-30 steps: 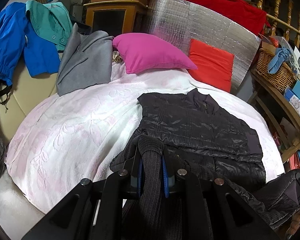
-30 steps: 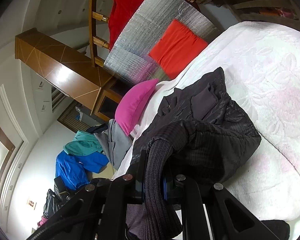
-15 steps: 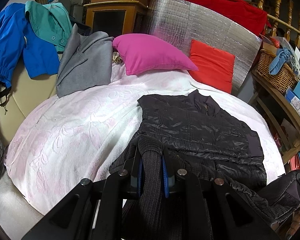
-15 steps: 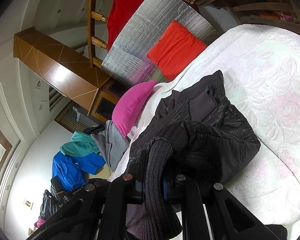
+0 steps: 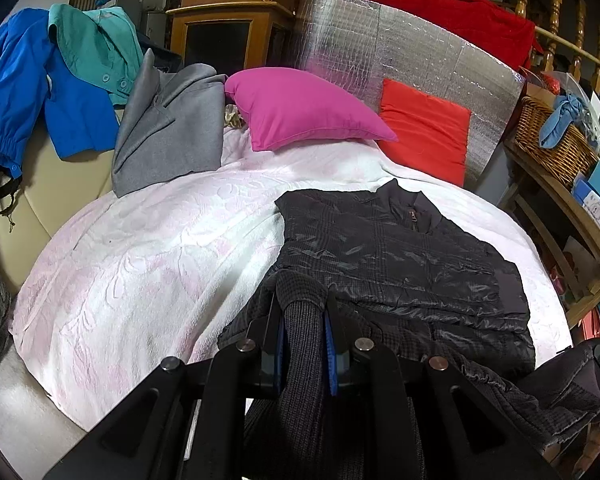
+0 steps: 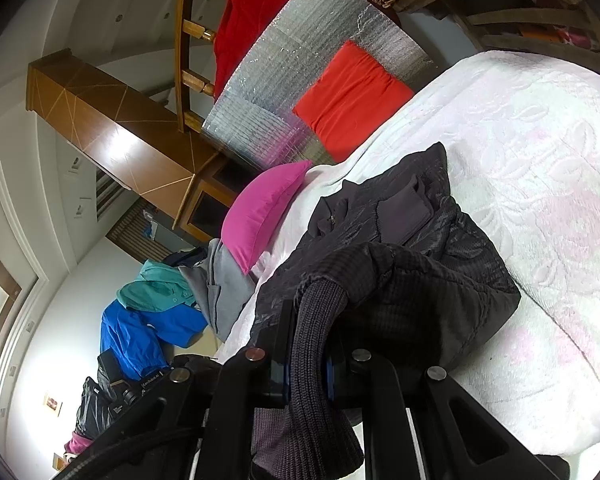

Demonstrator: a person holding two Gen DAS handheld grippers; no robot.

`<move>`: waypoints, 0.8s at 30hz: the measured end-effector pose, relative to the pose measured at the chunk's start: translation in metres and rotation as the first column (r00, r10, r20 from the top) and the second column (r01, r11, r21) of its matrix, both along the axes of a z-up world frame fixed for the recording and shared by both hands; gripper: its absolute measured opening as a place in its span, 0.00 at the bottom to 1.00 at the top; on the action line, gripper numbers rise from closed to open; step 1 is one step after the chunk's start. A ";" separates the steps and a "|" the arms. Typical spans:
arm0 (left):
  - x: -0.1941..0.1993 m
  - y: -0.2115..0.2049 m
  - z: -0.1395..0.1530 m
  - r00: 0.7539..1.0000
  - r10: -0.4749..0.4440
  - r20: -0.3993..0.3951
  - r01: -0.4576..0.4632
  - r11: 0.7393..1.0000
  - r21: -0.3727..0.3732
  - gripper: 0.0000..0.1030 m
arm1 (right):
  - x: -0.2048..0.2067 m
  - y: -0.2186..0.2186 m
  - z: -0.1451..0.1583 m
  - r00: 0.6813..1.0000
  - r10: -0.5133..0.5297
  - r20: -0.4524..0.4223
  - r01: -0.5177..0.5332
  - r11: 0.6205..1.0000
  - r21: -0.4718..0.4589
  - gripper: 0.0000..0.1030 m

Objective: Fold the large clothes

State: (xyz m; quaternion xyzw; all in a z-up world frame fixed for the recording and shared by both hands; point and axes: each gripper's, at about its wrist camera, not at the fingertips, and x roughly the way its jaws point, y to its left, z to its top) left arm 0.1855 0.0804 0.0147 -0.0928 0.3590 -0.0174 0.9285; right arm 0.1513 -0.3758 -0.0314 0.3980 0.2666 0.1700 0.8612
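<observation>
A dark quilted jacket (image 5: pixel 396 264) lies on the white bedspread (image 5: pixel 148 256), collar toward the pillows. My left gripper (image 5: pixel 303 312) is shut on a ribbed knit cuff (image 5: pixel 300 360) of the jacket at its near left edge, above the bed's front. My right gripper (image 6: pixel 308 320) is shut on the other ribbed cuff (image 6: pixel 312 344), with the sleeve draped over the jacket body (image 6: pixel 420 280). The right wrist view is rolled sideways. The right gripper also shows at the lower right of the left wrist view (image 5: pixel 580 376).
A pink pillow (image 5: pixel 300 112) and a red cushion (image 5: pixel 424 128) lean on a silver foil board at the head. A grey garment (image 5: pixel 168 128), blue and teal clothes (image 5: pixel 56 80) hang left. A wicker basket (image 5: pixel 552 144) sits on a wooden shelf to the right.
Both grippers have shifted slightly with the cuffs held; the jacket sits a little lower and further right in the left view. Grips are unchanged.
</observation>
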 end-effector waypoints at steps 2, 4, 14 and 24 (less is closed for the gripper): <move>0.000 0.000 0.001 1.000 -0.001 0.002 0.001 1.000 -0.003 0.17 | 0.000 0.000 0.000 1.000 -0.001 -0.001 0.001 1.000 -0.001 0.12; 0.000 0.002 0.001 1.000 -0.002 0.005 0.002 1.000 -0.004 0.17 | -0.001 0.000 0.001 1.000 -0.002 0.000 0.002 1.000 -0.007 0.12; 0.009 -0.001 0.003 1.000 -0.006 0.006 0.006 1.000 0.005 0.17 | 0.003 0.000 0.005 1.000 -0.007 -0.003 0.007 1.000 -0.017 0.12; 0.025 -0.005 0.011 1.000 -0.009 0.018 0.009 1.000 0.017 0.17 | 0.026 0.002 0.018 1.000 -0.008 0.002 0.009 0.999 -0.052 0.12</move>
